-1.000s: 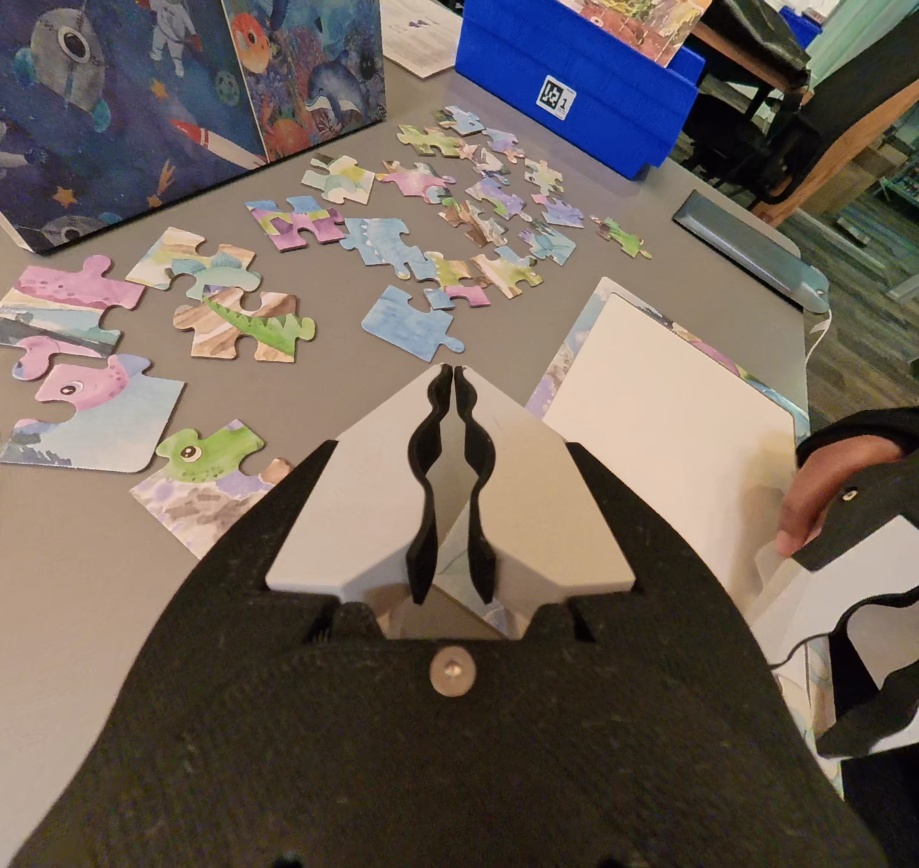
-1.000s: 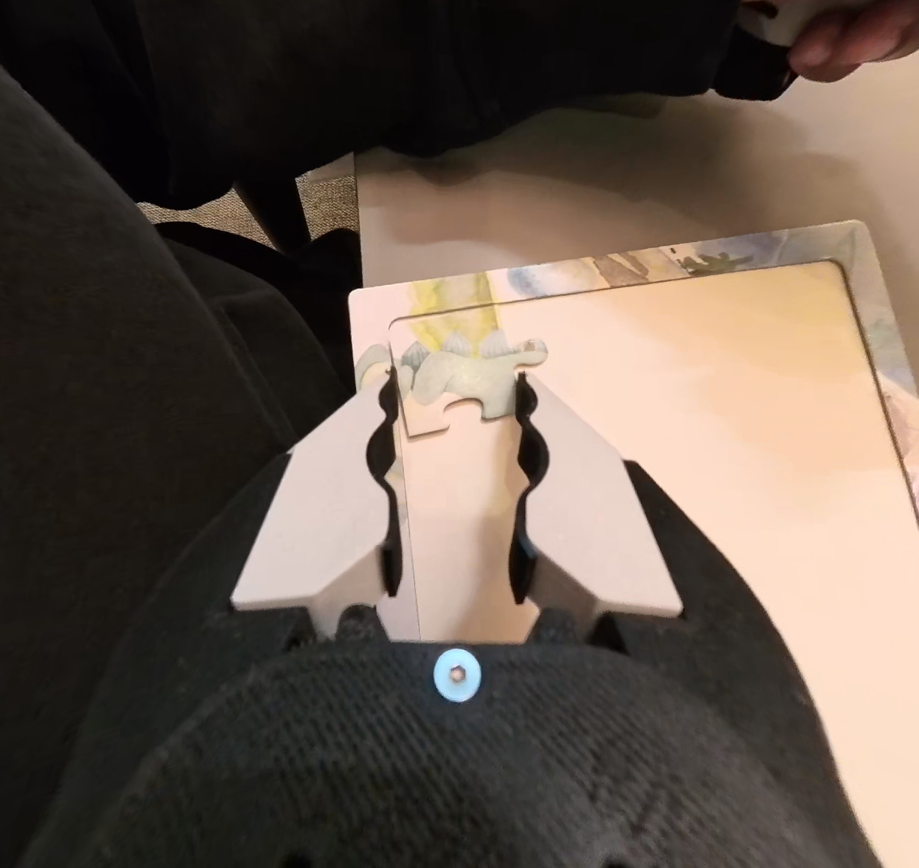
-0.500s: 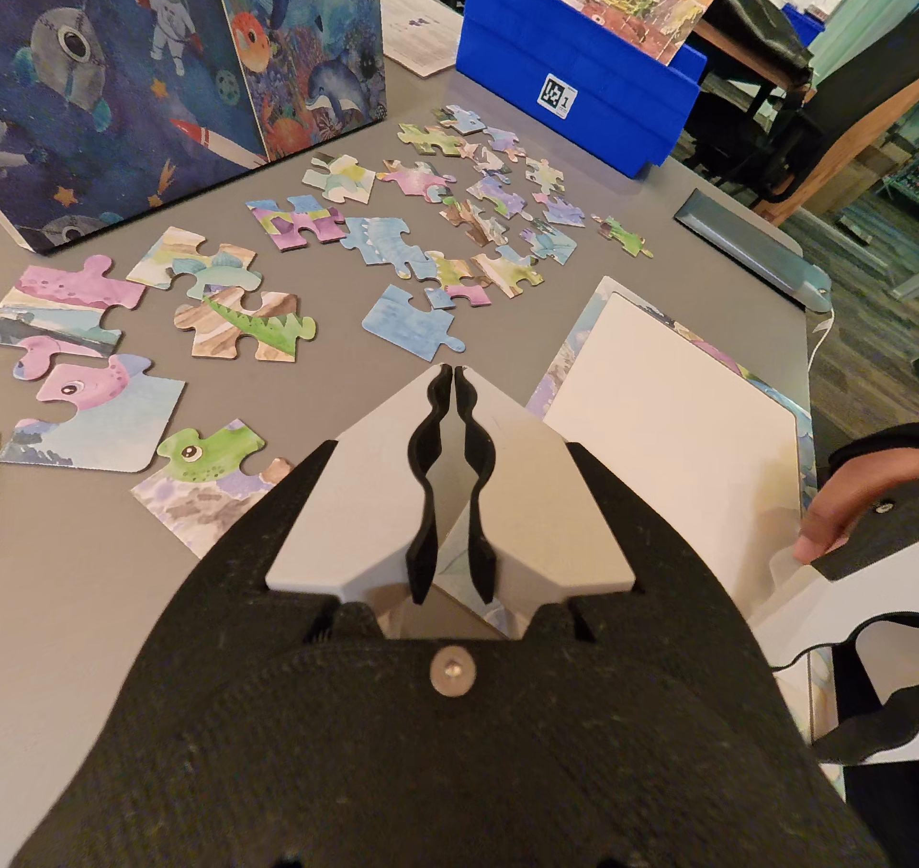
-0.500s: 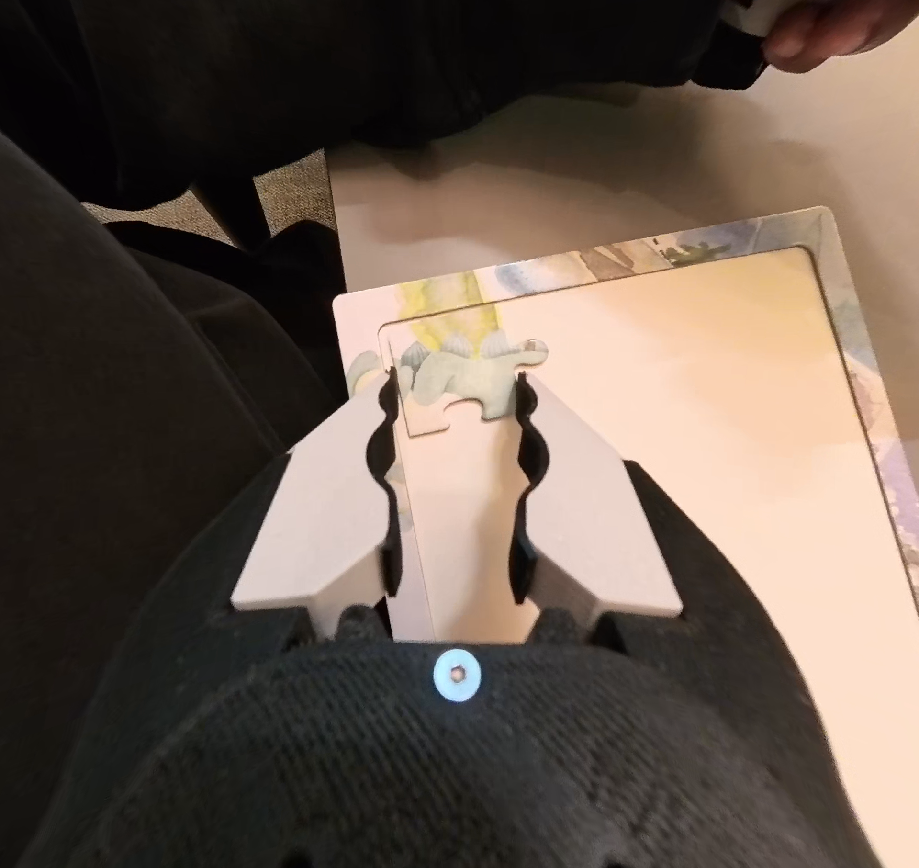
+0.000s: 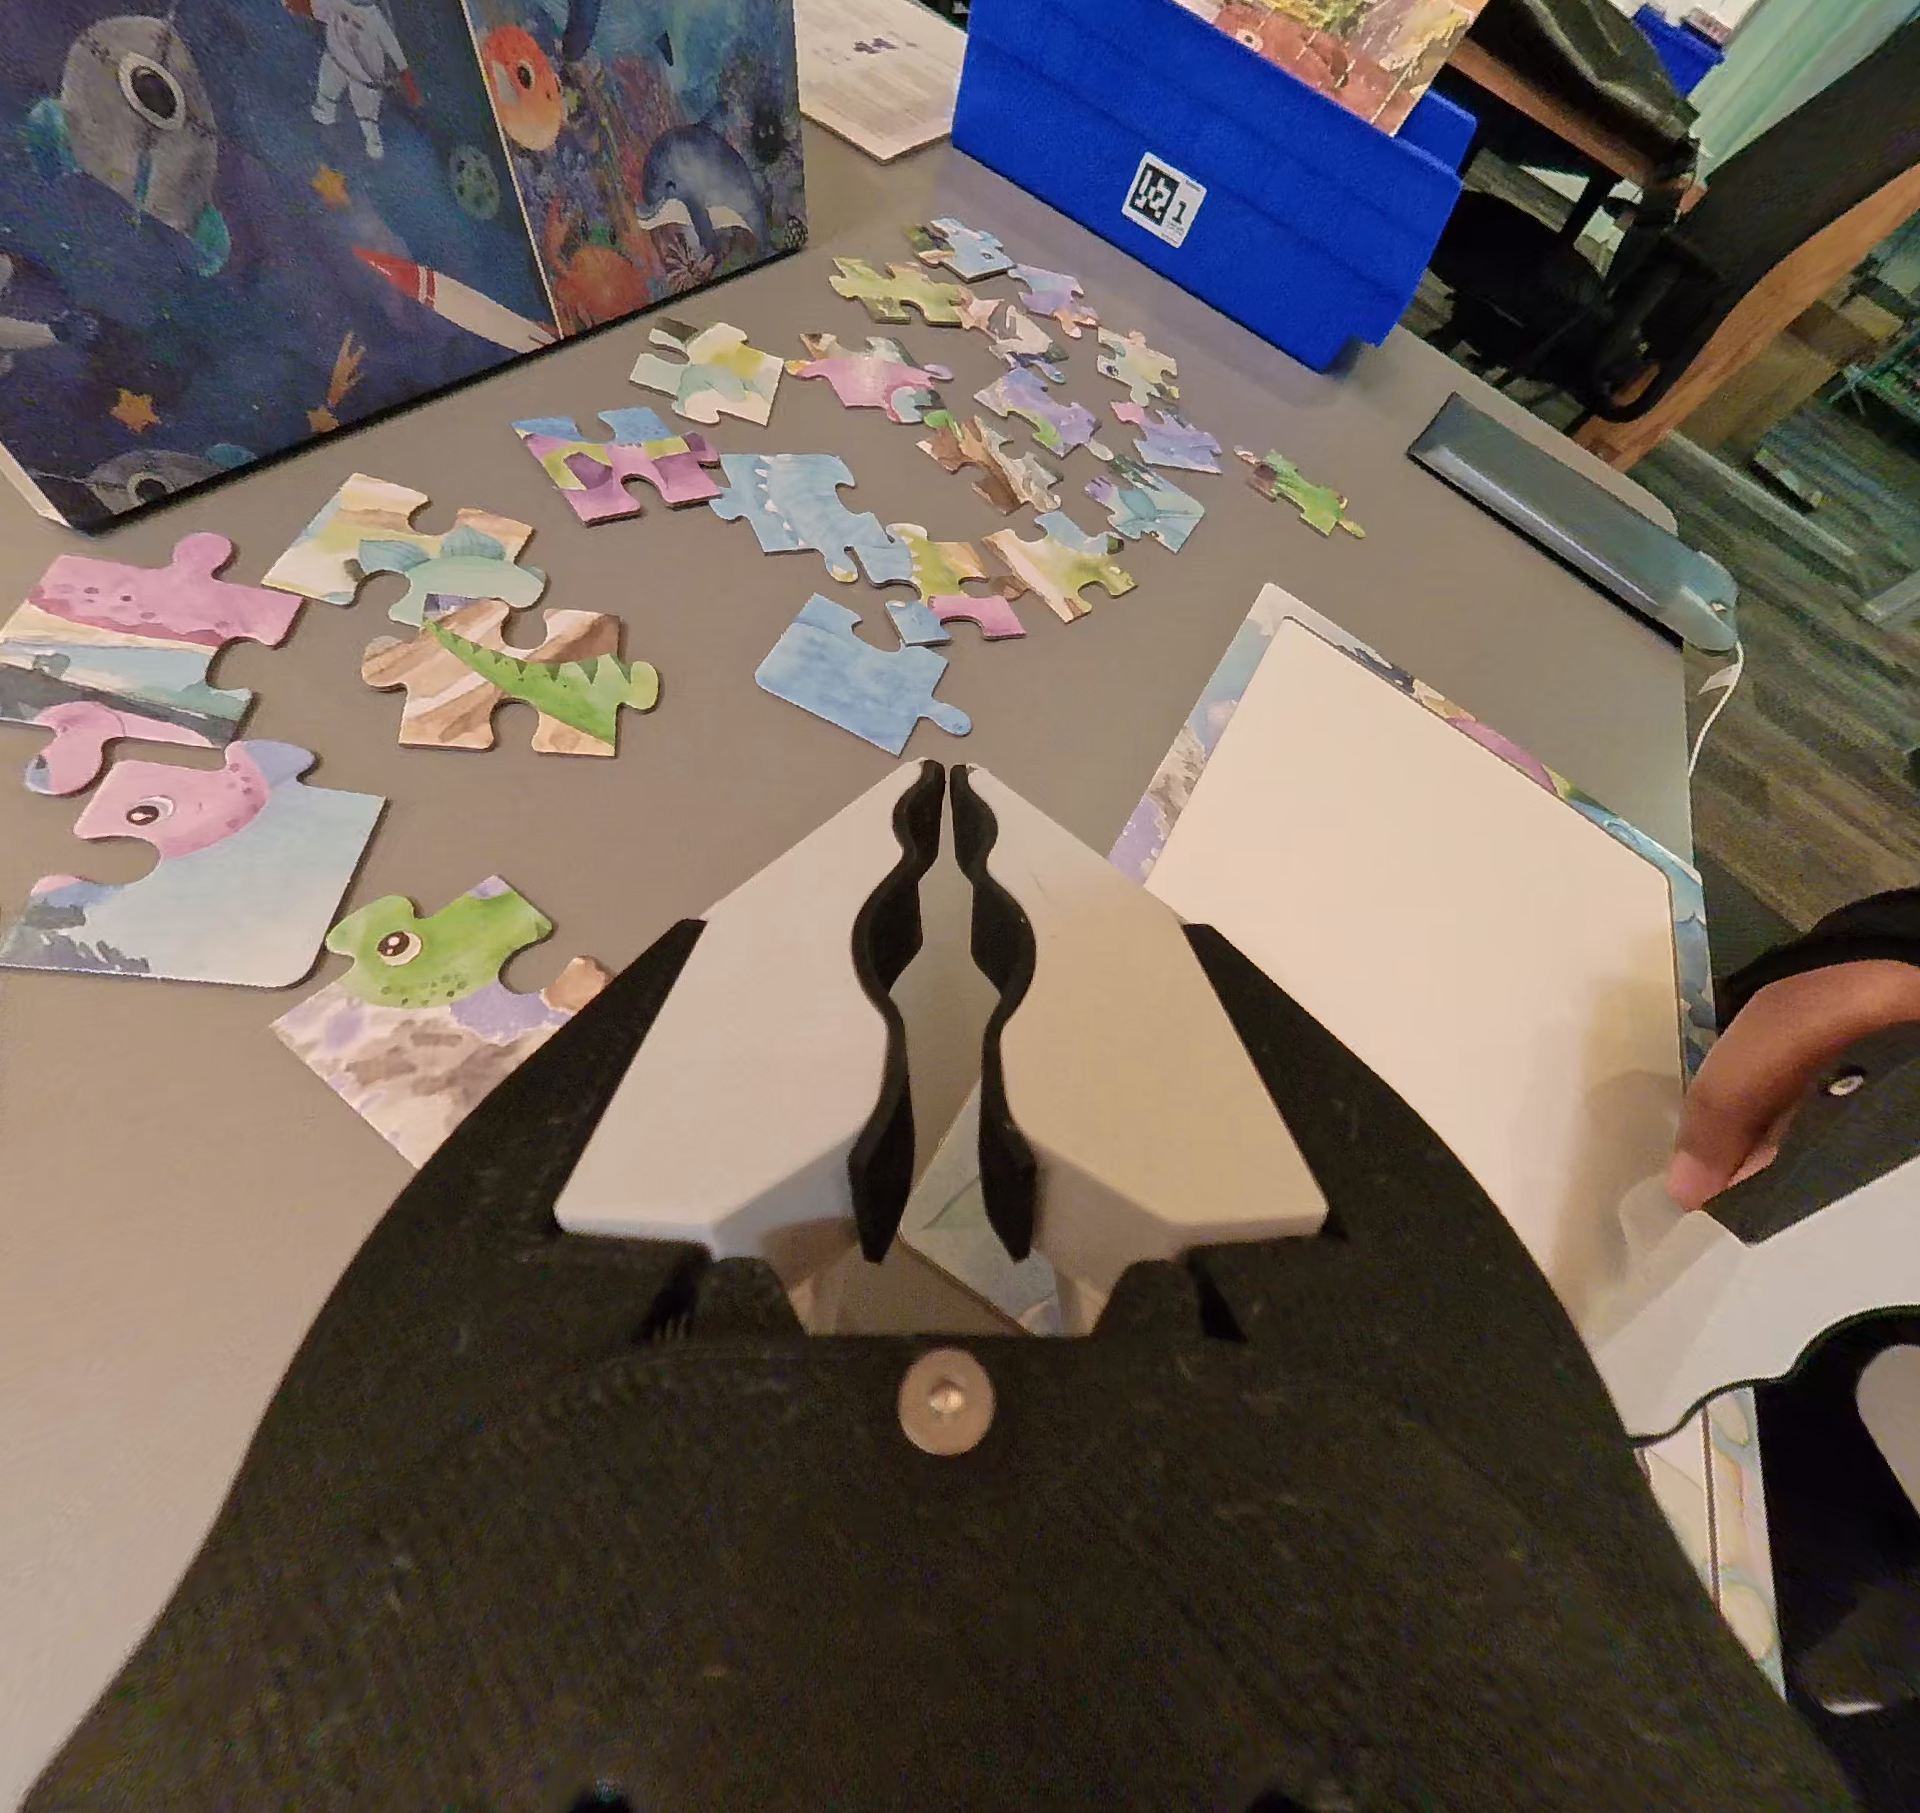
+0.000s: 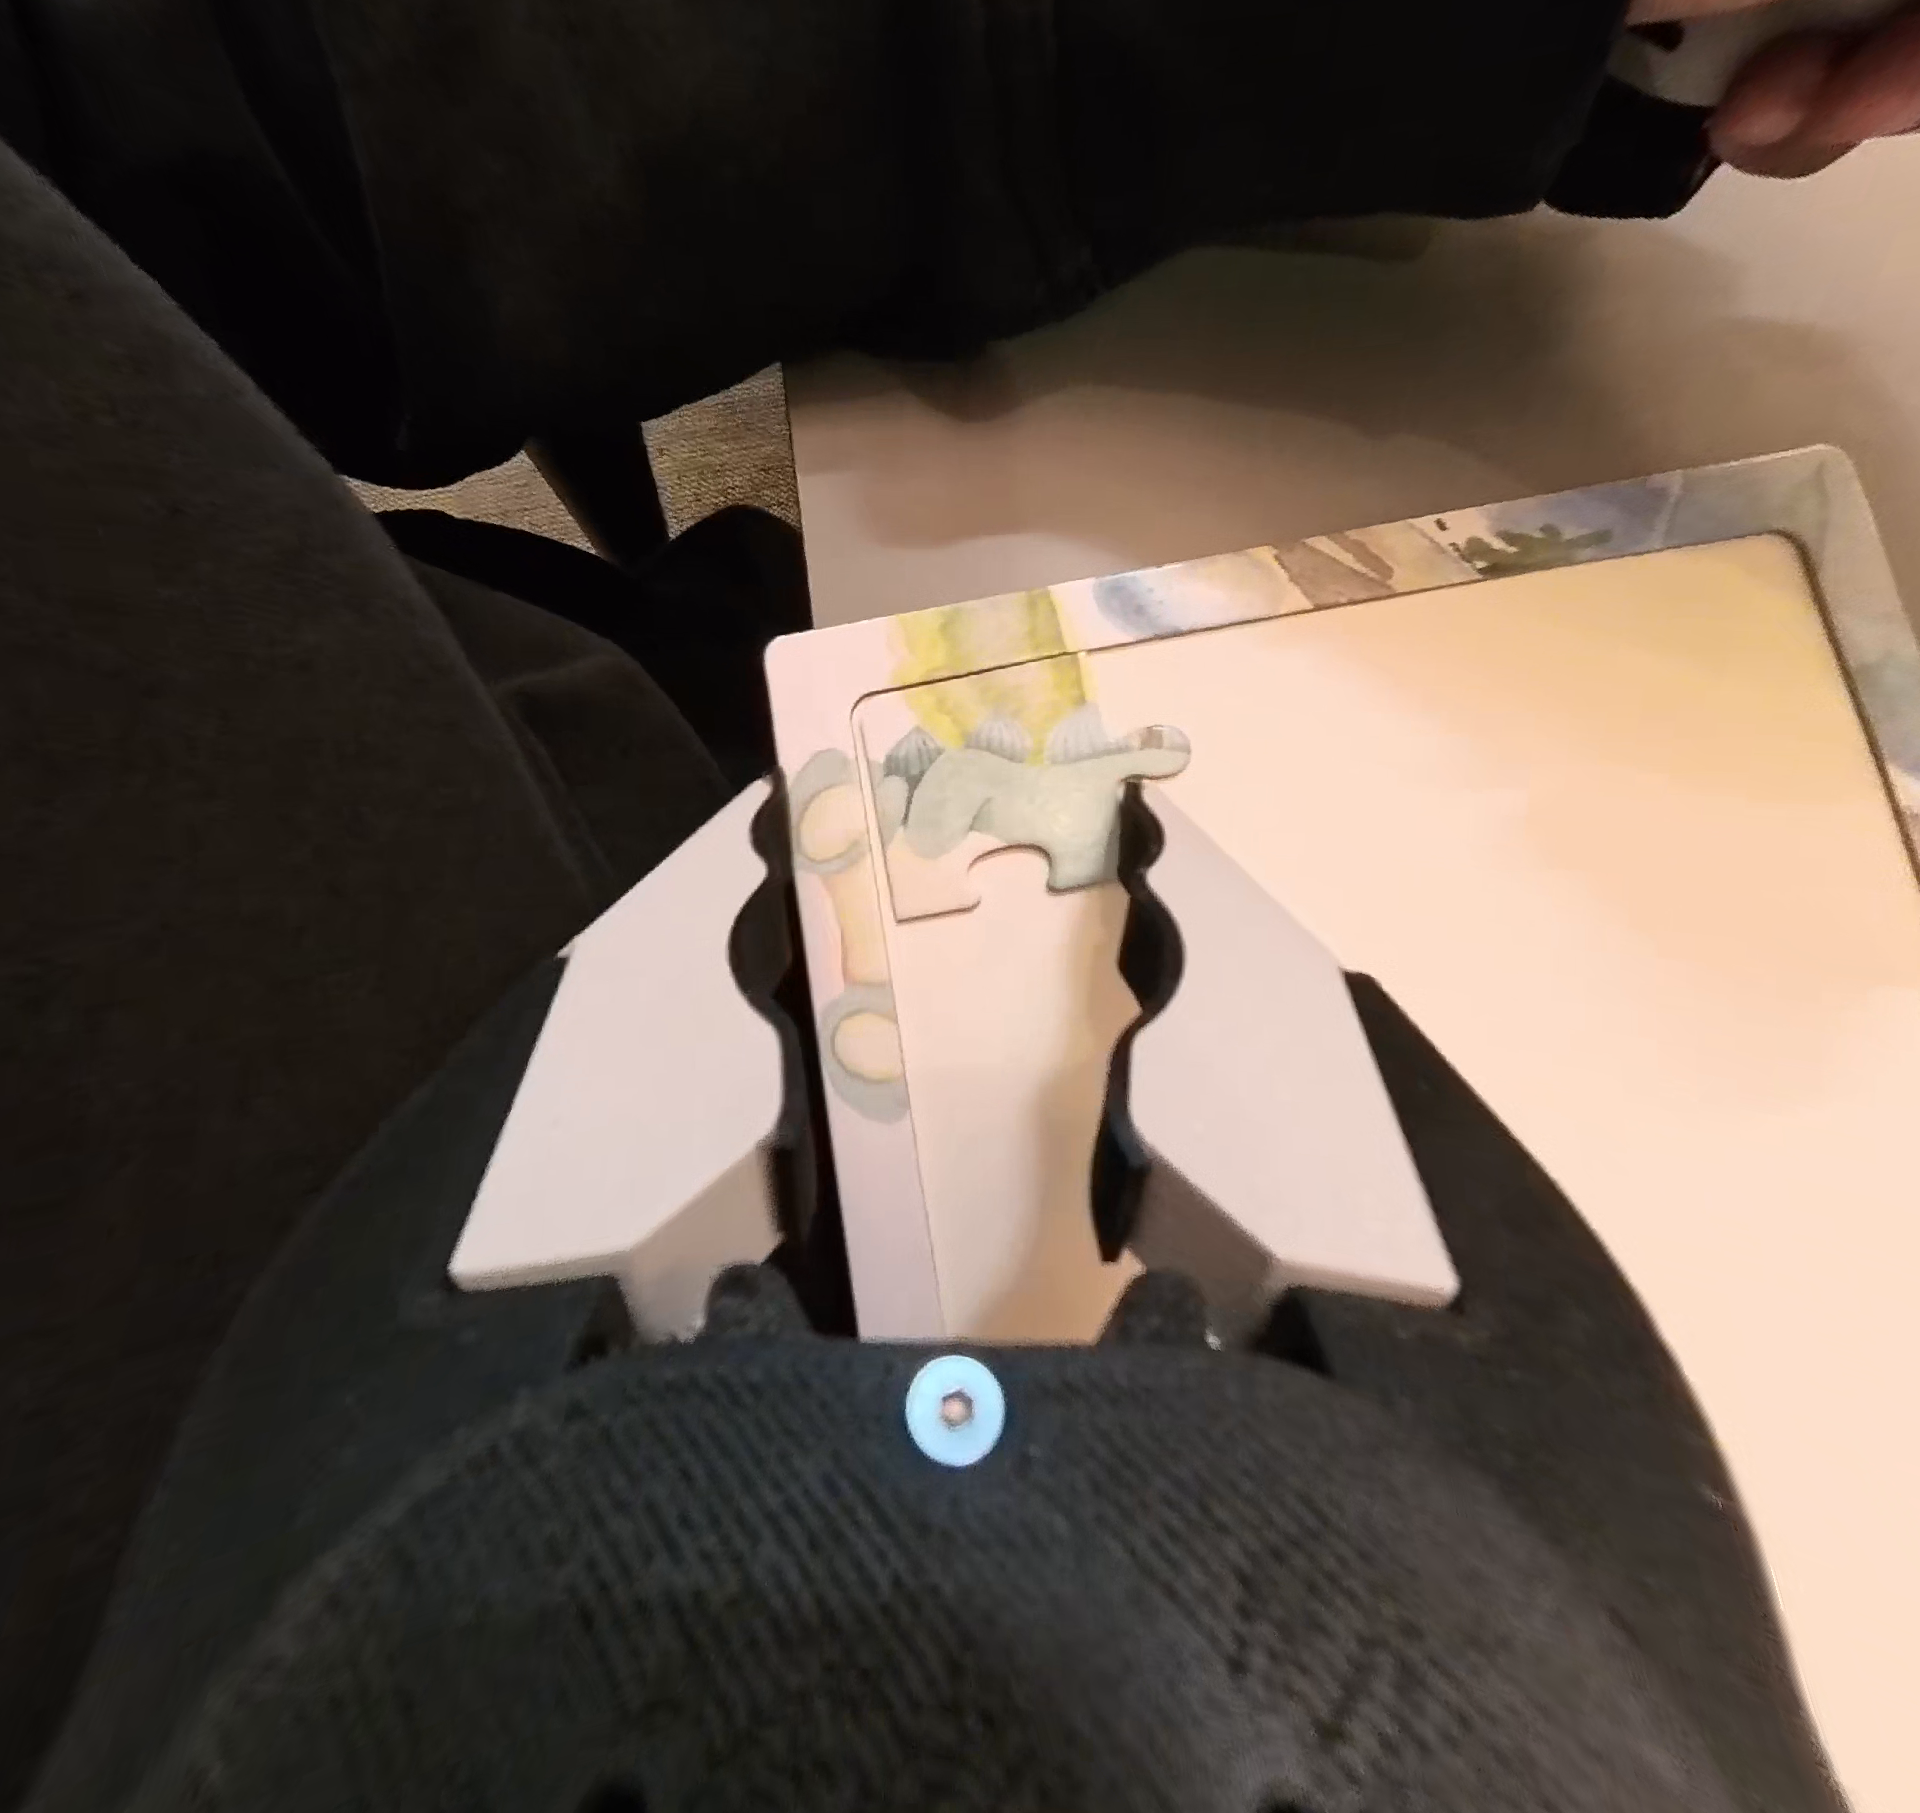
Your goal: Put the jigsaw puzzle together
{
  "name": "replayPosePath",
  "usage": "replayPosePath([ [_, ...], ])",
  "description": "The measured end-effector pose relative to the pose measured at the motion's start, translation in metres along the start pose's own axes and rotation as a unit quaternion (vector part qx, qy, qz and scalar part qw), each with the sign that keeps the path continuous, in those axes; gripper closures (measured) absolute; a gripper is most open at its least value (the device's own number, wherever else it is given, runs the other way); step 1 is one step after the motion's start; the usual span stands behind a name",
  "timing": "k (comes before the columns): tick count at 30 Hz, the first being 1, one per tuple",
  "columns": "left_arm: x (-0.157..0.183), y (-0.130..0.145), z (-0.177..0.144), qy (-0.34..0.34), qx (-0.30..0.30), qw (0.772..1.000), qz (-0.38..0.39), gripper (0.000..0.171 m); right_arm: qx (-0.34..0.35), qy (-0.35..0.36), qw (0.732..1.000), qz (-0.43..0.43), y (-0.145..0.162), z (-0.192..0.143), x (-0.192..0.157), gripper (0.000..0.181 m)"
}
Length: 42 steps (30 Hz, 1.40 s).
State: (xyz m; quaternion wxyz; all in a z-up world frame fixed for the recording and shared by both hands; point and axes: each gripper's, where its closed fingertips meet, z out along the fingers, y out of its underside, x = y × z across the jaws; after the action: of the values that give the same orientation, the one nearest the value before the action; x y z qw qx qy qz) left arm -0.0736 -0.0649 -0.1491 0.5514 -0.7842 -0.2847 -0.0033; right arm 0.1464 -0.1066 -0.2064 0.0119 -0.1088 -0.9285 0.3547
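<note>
My left gripper [image 5: 948,776] closed tip to tip, empty, over the grey table [image 5: 187,1192], loose pieces [image 5: 862,672] scattered ahead, my right gripper [image 6: 951,802] spread wide above the tray [image 6: 1507,880] corner, straddling the one seated piece [image 6: 1023,797], gripping nothing

1. Loose pieces [image 5: 831,516], pastel dinosaur prints, lie face up, scattered flat across the grey tabletop [image 5: 208,1244].
2. The tray [image 5: 1392,932] lies flat to their right, white inside a painted border.
3. One piece [image 6: 1023,787] sits seated in the tray's corner.
</note>
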Motion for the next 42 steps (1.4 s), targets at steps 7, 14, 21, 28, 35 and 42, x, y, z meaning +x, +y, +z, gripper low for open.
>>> replayPosePath([
  [7,0.0,0.0,0.0,0.0,0.0,1.0,0.0,0.171,-0.009,0.026,0.999,-0.018,0.002,0.002,-0.001,0.118],
  [14,0.0,0.0,0.0,0.001,0.0,1.0,0.0,0.171,-0.004,0.021,1.0,-0.014,0.001,0.002,0.0,0.12],
  [21,0.001,0.0,0.001,0.002,-0.001,1.0,0.001,0.171,0.01,0.033,0.999,0.016,0.007,-0.006,0.03,0.138],
  [28,0.004,-0.004,-0.004,0.007,0.013,1.0,0.002,0.171,0.037,-0.012,0.999,0.031,0.006,-0.016,0.023,0.126],
  [35,0.075,0.044,-0.094,0.001,-0.012,1.0,0.007,0.17,0.035,0.011,0.998,0.047,0.03,-0.032,0.027,0.151],
  [42,0.139,0.142,-0.133,0.031,-0.207,0.972,0.108,0.156,0.037,0.001,0.999,0.025,0.022,-0.02,0.016,0.163],
])
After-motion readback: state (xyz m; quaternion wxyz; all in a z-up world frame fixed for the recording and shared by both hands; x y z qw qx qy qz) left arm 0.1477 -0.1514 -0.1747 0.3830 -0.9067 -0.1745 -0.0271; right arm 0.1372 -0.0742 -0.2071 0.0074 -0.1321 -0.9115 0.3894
